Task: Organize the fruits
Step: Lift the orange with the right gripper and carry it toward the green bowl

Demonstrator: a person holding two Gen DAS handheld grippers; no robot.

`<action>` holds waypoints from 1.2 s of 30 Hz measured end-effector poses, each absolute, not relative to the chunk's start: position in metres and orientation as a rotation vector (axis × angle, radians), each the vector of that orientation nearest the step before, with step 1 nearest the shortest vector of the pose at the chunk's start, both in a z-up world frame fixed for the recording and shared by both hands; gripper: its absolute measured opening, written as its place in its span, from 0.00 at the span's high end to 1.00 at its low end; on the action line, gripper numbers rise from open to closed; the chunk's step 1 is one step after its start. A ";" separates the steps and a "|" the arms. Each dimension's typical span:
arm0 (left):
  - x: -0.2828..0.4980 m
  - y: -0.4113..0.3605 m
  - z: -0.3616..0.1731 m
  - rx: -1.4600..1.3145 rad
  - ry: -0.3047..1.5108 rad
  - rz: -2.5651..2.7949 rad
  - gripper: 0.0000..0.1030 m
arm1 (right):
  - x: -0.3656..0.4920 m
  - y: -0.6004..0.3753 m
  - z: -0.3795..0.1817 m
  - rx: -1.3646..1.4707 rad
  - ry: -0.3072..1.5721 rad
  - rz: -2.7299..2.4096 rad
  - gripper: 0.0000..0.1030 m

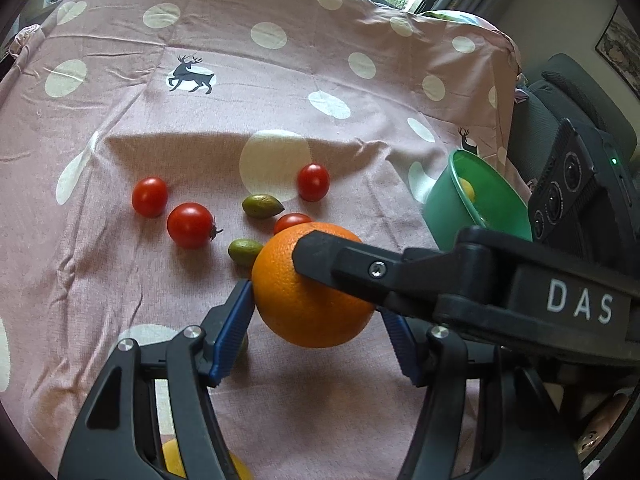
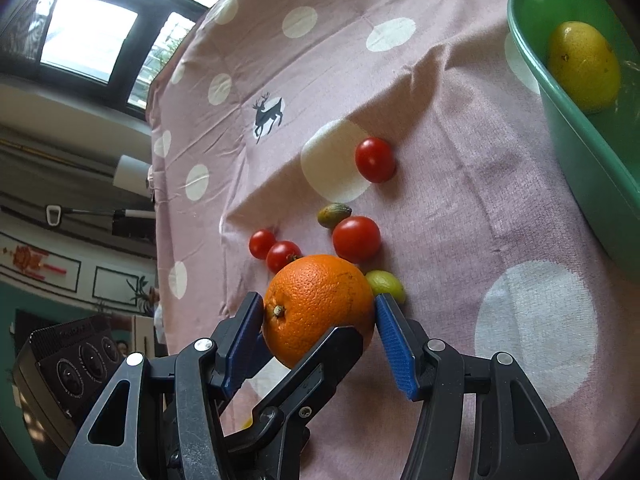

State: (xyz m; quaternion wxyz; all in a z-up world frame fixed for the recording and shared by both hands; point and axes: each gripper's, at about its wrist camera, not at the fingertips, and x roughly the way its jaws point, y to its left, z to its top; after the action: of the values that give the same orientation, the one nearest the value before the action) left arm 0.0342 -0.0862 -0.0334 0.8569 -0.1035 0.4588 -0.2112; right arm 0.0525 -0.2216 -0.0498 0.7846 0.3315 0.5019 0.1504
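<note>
An orange (image 1: 308,292) hangs just above the pink dotted cloth (image 1: 280,80), caught by both grippers at once. My left gripper (image 1: 314,300) has its blue pads pressed on the orange's two sides. From the right, a black finger (image 1: 320,256) of my right gripper lies across its top. In the right wrist view, my right gripper (image 2: 318,300) is shut on the same orange (image 2: 316,304), and a left finger (image 2: 320,360) crosses below it. Several cherry tomatoes (image 1: 190,225) and small green fruits (image 1: 262,205) lie on the cloth beyond.
A green bowl (image 1: 440,208) with a yellow fruit (image 2: 584,66) in it stands at the right, near the table's edge. Another yellow fruit (image 1: 176,460) lies under my left gripper. A black camera unit (image 1: 568,184) rides on the right gripper. Windows are behind the table.
</note>
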 end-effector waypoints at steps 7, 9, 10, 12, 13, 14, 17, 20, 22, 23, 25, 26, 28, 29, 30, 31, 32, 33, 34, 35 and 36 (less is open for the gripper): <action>0.030 -0.089 -0.026 -0.207 0.930 -0.447 0.39 | 0.047 -0.225 -0.042 0.709 1.048 0.335 0.41; 0.029 -0.090 -0.024 -0.204 0.923 -0.448 0.39 | 0.045 -0.227 -0.040 0.712 1.039 0.336 0.41; 0.028 -0.091 -0.023 -0.202 0.919 -0.450 0.39 | 0.045 -0.228 -0.039 0.715 1.035 0.336 0.41; 0.027 -0.092 -0.021 -0.204 0.907 -0.455 0.39 | 0.042 -0.229 -0.036 0.717 1.024 0.333 0.41; 0.026 -0.093 -0.019 -0.203 0.902 -0.457 0.39 | 0.041 -0.229 -0.035 0.715 1.017 0.331 0.41; 0.025 -0.094 -0.018 -0.200 0.895 -0.457 0.39 | 0.040 -0.230 -0.033 0.714 1.011 0.329 0.41; 0.023 -0.097 -0.014 -0.188 0.876 -0.457 0.39 | 0.037 -0.233 -0.029 0.713 0.991 0.332 0.41; 0.023 -0.098 -0.012 -0.186 0.865 -0.460 0.39 | 0.036 -0.235 -0.026 0.717 0.978 0.335 0.41; 0.023 -0.100 -0.011 -0.184 0.860 -0.464 0.39 | 0.034 -0.236 -0.024 0.718 0.969 0.331 0.41; 0.023 -0.100 -0.010 -0.183 0.856 -0.466 0.39 | 0.034 -0.237 -0.023 0.718 0.965 0.329 0.41; 0.022 -0.102 -0.009 -0.179 0.847 -0.470 0.39 | 0.033 -0.238 -0.021 0.718 0.957 0.328 0.41; 0.022 -0.103 -0.008 -0.178 0.843 -0.473 0.39 | 0.032 -0.239 -0.020 0.717 0.953 0.328 0.41; 0.021 -0.104 -0.006 -0.174 0.834 -0.479 0.39 | 0.031 -0.241 -0.017 0.717 0.942 0.325 0.41; 0.021 -0.105 -0.005 -0.173 0.829 -0.481 0.39 | 0.030 -0.241 -0.016 0.717 0.937 0.324 0.41; 0.021 -0.106 -0.004 -0.171 0.825 -0.484 0.39 | 0.029 -0.243 -0.015 0.716 0.932 0.324 0.41; 0.021 -0.106 -0.003 -0.171 0.822 -0.487 0.39 | 0.028 -0.243 -0.014 0.715 0.928 0.323 0.41; 0.021 -0.107 -0.003 -0.171 0.820 -0.490 0.39 | 0.027 -0.244 -0.013 0.716 0.924 0.321 0.41; 0.021 -0.108 -0.002 -0.170 0.818 -0.492 0.39 | 0.027 -0.245 -0.012 0.715 0.920 0.319 0.41; 0.021 -0.109 -0.002 -0.168 0.815 -0.495 0.39 | 0.026 -0.246 -0.011 0.715 0.916 0.316 0.41; 0.021 -0.110 -0.001 -0.166 0.812 -0.497 0.39 | 0.025 -0.247 -0.010 0.716 0.913 0.315 0.41; 0.020 -0.111 0.000 -0.164 0.809 -0.498 0.39 | 0.024 -0.248 -0.009 0.717 0.909 0.314 0.41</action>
State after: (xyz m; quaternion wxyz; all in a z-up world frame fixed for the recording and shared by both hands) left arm 0.0203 -0.1110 0.0000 0.8860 -0.0786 0.3891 -0.2397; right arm 0.0240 -0.2479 -0.0091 0.8254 0.3373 0.4279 0.1478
